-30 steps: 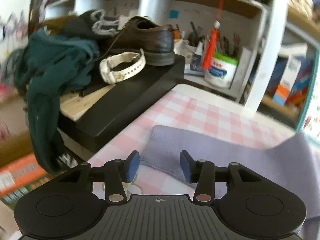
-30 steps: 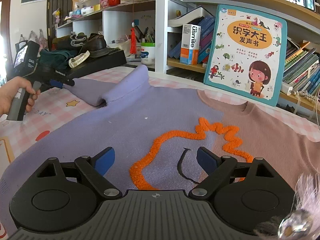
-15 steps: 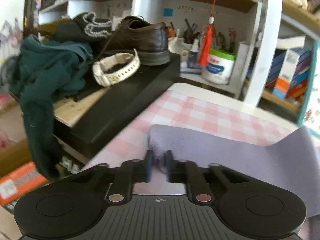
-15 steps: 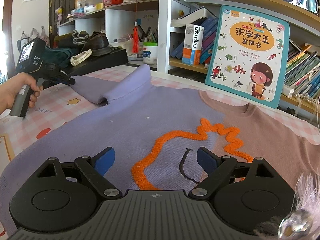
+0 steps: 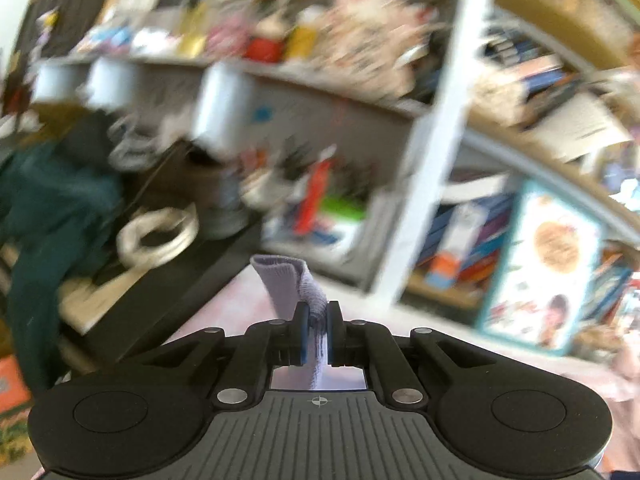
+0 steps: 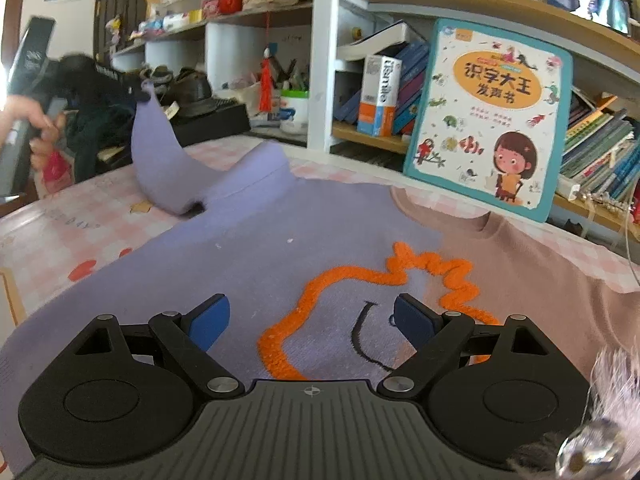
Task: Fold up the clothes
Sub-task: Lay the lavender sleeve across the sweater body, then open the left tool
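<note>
Cluttered white shelving (image 6: pixel 320 60) backs a surface covered in pink-and-white checked cloth (image 6: pixel 100 196).

Right tongs (image 6: pixel 310 318): released, blue pads wide apart, nothing between them. They hang over the chest of a knitted sweater, lilac on one half and dusty pink on the other (image 6: pixel 248 240), which lies flat on the surface directly beneath and ahead of them. An orange fuzzy outline with a dark stitched curve (image 6: pixel 352 276) sits just beyond the pads. Further ahead, past the sweater's neckline, a children's picture book with a teal border and a cartoon girl (image 6: pixel 486 116) leans upright against the shelf.

Left tongs (image 5: pixel 316 334): clenched on the ribbed cuff of the sweater's lilac sleeve (image 5: pixel 298 280), with fabric pinched between the pads and a short fold standing above them. The left wrist view is heavily blurred. From the right wrist view, a hand (image 6: pixel 38 136) holds these tongs to the far left, and the sleeve rises off the surface from the shoulder up to the cuff. Beyond the left tongs, a black platform (image 6: pixel 216 118) carries a brown leather shoe (image 6: pixel 192 90) and dark green cloth (image 5: pixel 52 216).
</note>
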Demonstrator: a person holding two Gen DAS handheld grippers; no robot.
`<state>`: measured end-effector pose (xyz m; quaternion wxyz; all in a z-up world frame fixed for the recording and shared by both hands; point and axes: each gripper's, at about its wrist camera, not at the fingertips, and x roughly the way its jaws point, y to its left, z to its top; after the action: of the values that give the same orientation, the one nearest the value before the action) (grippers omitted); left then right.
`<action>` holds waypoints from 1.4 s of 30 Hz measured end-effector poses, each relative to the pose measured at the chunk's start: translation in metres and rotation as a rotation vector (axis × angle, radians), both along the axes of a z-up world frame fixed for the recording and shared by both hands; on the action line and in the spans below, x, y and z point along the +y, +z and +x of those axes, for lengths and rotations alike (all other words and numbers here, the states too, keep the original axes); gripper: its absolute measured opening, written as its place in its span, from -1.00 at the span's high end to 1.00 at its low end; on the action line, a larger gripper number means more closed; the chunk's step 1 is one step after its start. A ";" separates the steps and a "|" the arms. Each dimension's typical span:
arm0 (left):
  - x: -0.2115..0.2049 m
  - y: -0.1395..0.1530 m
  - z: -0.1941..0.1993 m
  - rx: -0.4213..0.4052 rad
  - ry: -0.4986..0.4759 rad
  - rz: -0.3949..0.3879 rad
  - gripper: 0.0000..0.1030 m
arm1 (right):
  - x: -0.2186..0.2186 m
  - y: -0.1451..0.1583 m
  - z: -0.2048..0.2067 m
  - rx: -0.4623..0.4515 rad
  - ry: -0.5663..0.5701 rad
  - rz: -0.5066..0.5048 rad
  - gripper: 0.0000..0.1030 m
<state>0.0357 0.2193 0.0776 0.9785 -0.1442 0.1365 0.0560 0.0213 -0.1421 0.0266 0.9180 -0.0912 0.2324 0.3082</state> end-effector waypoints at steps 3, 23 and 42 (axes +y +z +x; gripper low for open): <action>-0.033 0.028 0.002 -0.084 -0.098 0.019 0.87 | -0.013 0.004 -0.002 -0.012 -0.039 0.031 -0.72; -0.245 0.051 0.092 -0.099 -0.568 -0.008 0.86 | -0.095 -0.001 -0.013 0.034 -0.206 0.083 -0.75; -0.249 0.003 0.059 0.098 -0.602 0.146 -0.32 | -0.091 -0.002 -0.012 0.042 -0.189 0.076 -0.77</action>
<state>0.0946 -0.0301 0.0803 0.9512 -0.0239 0.2154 -0.2195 0.0097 -0.2331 0.0247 0.9407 -0.0276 0.2472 0.2305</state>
